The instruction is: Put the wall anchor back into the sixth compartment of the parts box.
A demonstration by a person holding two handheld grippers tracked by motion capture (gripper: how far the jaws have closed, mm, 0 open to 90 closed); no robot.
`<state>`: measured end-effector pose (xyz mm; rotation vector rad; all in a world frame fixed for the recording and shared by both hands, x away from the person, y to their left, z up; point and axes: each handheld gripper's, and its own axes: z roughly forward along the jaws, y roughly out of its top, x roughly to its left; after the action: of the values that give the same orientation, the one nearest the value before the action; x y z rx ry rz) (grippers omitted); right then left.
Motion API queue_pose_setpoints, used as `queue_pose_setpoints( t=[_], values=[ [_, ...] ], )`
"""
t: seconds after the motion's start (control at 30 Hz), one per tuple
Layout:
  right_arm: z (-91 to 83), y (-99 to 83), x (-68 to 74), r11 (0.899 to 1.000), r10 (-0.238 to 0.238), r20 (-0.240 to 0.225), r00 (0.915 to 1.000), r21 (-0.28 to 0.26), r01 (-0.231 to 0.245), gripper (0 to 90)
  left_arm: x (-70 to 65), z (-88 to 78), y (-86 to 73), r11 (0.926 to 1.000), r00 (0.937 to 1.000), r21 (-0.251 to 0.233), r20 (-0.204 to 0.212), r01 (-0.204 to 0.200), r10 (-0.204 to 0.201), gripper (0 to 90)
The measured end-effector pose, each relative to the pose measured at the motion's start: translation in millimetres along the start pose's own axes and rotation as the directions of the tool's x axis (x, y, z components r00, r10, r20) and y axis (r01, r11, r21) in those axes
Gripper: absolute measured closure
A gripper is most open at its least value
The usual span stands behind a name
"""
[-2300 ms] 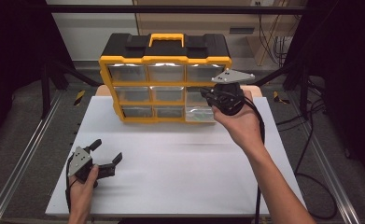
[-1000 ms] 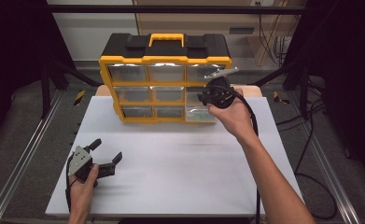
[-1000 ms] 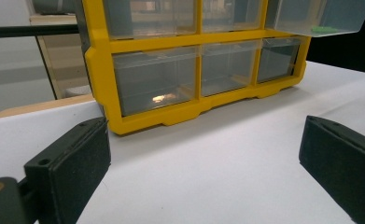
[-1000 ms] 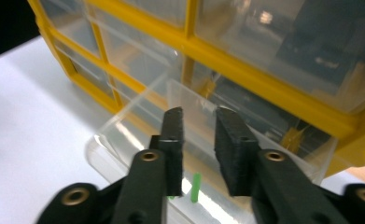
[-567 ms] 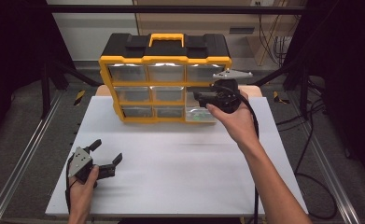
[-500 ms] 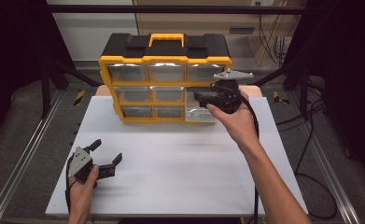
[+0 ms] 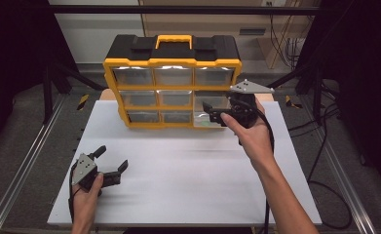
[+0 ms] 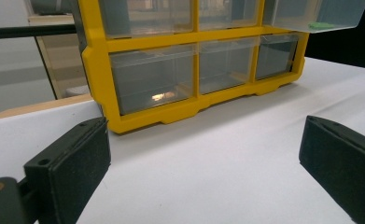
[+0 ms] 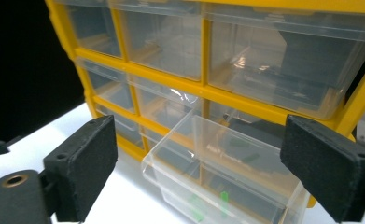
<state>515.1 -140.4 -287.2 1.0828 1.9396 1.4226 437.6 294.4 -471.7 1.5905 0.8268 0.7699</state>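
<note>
High view: right gripper point(image 7: 213, 111) held level at the yellow organizer point(image 7: 172, 87), forearm angled in from bottom right; jaws just opened, apart, nothing clamped. Clear drawer point(image 7: 203, 118) sits pulled out just under the jaws, long axis toward the person.

Left gripper view: left gripper point(image 8: 203, 163) low over the white board point(image 8: 227, 163), jaws apart, empty.

Right gripper view: drawer between and below the pads, green bits inside.

The right gripper point(image 7: 211, 111) is held up off the white board point(image 7: 188, 195), just in front of the drawer cabinet point(image 7: 173, 63), pointing at its right-hand column. Its jaws have just been opening and now stand wide with nothing pressed between them. The left gripper point(image 7: 114, 163), well short of that cabinet, rests low with its jaws spread wide.
</note>
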Motion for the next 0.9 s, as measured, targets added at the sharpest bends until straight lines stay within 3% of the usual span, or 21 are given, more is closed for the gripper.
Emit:
queue_pose_setpoints(
  t=[0.23, 0.47, 0.9],
  values=[
    [-22.4, -11.9, 0.1, 0.995, -0.039, -0.017, 0.9991, -0.096, 0.037, 7.5, 0.1, -0.2, 0.3, 1.0000, 1.0000, -0.001, 0.000, 0.001, -0.001, 1.8],
    [-37.5, -18.8, -2.5, 0.987, -0.064, -0.022, 0.9977, -0.148, 0.061, 9.9, 2.2, -2.1, -0.4, 0.9999, 0.9999, -0.001, 0.007, 0.015, -0.015, 1.8],
    [-55.9, -49.0, -12.8, 0.986, -0.068, -0.015, 0.9976, -0.157, 0.064, 10.3, 1.5, -3.6, -0.2, 0.9999, 0.9996, -0.005, 0.025, 0.012, -0.012, 1.8]
  ],
)
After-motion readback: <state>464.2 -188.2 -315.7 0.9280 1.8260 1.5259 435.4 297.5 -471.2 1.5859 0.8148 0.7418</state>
